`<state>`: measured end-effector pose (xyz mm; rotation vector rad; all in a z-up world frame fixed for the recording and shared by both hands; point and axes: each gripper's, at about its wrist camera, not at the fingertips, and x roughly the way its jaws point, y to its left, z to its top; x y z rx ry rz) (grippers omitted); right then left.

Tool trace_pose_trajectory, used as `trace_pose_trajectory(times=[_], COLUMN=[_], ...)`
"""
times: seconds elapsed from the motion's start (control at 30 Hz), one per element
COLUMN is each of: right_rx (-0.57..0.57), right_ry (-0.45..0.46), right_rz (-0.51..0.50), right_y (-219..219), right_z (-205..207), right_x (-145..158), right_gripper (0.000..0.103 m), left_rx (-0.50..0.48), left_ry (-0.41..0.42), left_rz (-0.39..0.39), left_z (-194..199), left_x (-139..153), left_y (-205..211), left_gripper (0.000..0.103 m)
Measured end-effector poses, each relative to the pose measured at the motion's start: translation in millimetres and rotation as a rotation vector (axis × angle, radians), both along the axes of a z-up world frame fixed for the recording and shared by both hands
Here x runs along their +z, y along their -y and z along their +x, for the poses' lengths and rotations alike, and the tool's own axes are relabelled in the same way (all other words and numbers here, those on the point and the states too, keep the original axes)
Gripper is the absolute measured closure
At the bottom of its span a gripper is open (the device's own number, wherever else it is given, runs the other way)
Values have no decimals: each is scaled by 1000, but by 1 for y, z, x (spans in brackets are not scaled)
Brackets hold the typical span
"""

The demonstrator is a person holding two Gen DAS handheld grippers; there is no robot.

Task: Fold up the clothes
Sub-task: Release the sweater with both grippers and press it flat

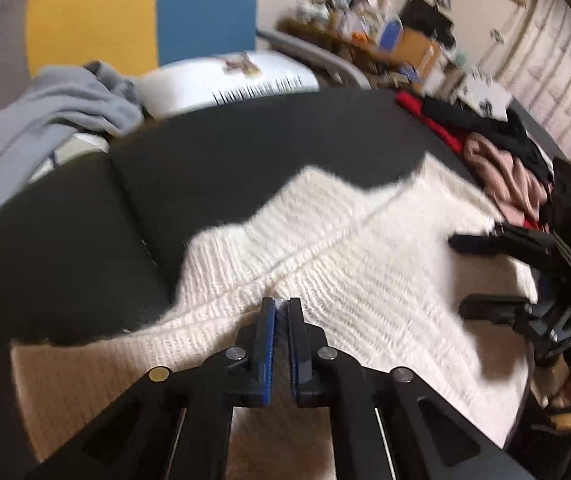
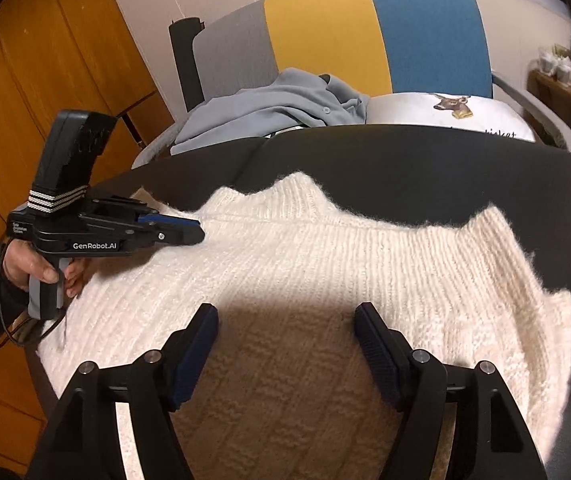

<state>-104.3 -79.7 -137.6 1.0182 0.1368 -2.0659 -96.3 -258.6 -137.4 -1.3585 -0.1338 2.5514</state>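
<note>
A white knitted sweater [image 1: 345, 248] lies spread on a black table [image 1: 85, 240]; it also shows in the right wrist view [image 2: 325, 256] with its collar toward the far edge. My left gripper [image 1: 281, 304] is shut on a fold of the sweater at its left shoulder seam; it also shows in the right wrist view [image 2: 193, 232] at the sweater's left side. My right gripper [image 2: 285, 316] is open and empty, hovering just above the sweater's middle; it also shows at the right of the left wrist view [image 1: 465, 276].
A pile of red, pink and black clothes [image 1: 497, 160] lies on the table's far right. A grey garment [image 2: 277, 108] and a white cushion [image 2: 445, 116] rest on a yellow and blue chair [image 2: 365, 32] behind the table. A wooden cabinet [image 2: 37, 80] stands at the left.
</note>
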Motion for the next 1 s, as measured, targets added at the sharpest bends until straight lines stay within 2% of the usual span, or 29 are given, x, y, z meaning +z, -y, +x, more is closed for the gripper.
trace_pose_trajectory(times=[0.1, 0.17, 0.3, 0.33, 0.47, 0.53, 0.63, 0.73, 0.77, 0.83, 0.9, 1.0], right_rx=[-32, -70, -99, -107, -115, -115, -115, -114, -114, -113, -112, -112], right_ry=[-57, -89, -87, -78, -57, -56, -53, -51, -49, -47, -48, -53], right_rz=[-5, 21, 90, 78, 55, 51, 43, 32, 29, 23, 21, 23], right_y=[-3, -4, 0, -1, -2, -2, -3, -5, -6, -6, -6, -6], right_z=[-3, -6, -8, -9, -14, -15, -15, -15, -16, -16, -16, -16], right_x=[14, 16, -7, -11, -14, -16, -17, -19, -19, -19, -19, -19], right_gripper=[35, 35, 34, 33, 28, 26, 25, 25, 24, 24, 23, 23], left_rx=[62, 110, 150, 160, 188, 207, 270, 367, 390, 461, 528, 560], left_ry=[-93, -124, -52, -42, -49, -38, -61, -151, -177, -219, -221, -177], left_rz=[15, 23, -4, -8, -16, 12, 129, 196, 215, 241, 277, 312], left_z=[9, 4, -19, -21, -18, -18, -2, 43, 62, 113, 163, 227], left_x=[15, 16, -16, -20, -21, -22, -9, 18, 24, 32, 27, 6], left_y=[2, 4, -3, -3, -3, 1, 22, 56, 68, 97, 121, 135], left_gripper=[100, 100, 100, 100, 97, 96, 85, 81, 77, 71, 64, 63])
